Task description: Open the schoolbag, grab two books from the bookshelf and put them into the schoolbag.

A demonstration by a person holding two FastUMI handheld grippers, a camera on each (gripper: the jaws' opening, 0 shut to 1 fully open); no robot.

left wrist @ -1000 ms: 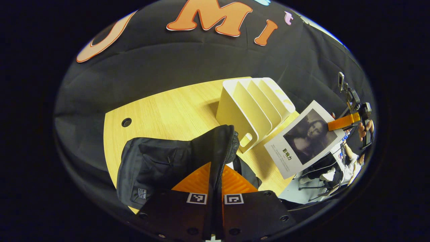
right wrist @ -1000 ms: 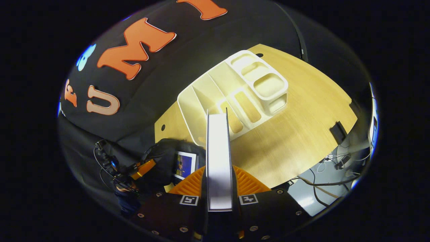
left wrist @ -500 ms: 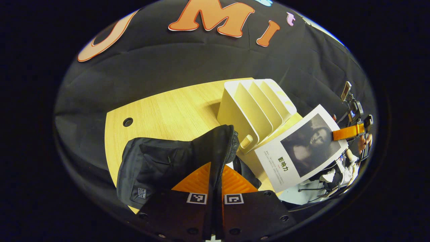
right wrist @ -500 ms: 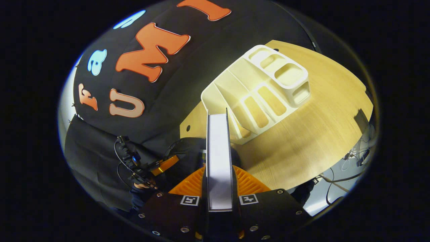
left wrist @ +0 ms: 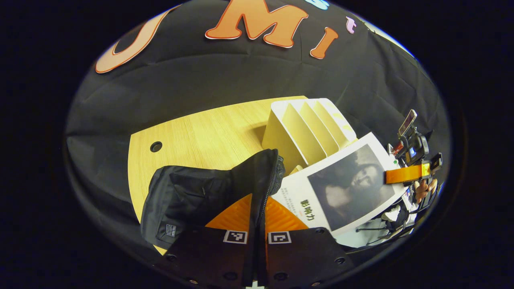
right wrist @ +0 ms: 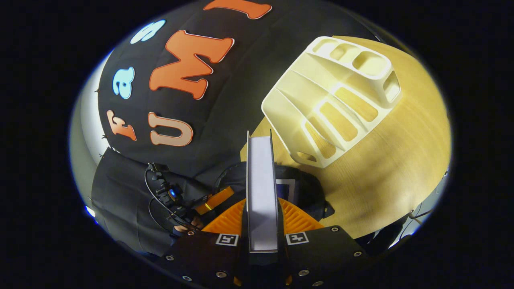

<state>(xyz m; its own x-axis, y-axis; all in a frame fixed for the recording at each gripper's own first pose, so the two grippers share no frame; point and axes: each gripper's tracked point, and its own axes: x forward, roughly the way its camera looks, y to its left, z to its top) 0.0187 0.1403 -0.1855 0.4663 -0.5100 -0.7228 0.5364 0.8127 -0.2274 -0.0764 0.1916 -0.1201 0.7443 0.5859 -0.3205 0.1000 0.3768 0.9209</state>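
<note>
In the left gripper view our left gripper (left wrist: pixel 257 245) pinches the zipped rim of the black fabric schoolbag (left wrist: pixel 188 196), holding its mouth up. At three o'clock our right gripper (left wrist: pixel 405 175) clamps the white portrait-cover book (left wrist: pixel 341 188), tilted above the opening. We judge it best to lead with the book's lower corner, keep the rim taut, and release once inside. Beyond, at one o'clock, the cream plastic slotted bookshelf (left wrist: pixel 305 128) sits on the pale wooden table (left wrist: pixel 200 136).

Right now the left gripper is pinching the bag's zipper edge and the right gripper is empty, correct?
Not quite. The left gripper is pinching the bag's zipper edge, but the right gripper isn't empty: it is shut on a book, as the right gripper view shows.
</note>
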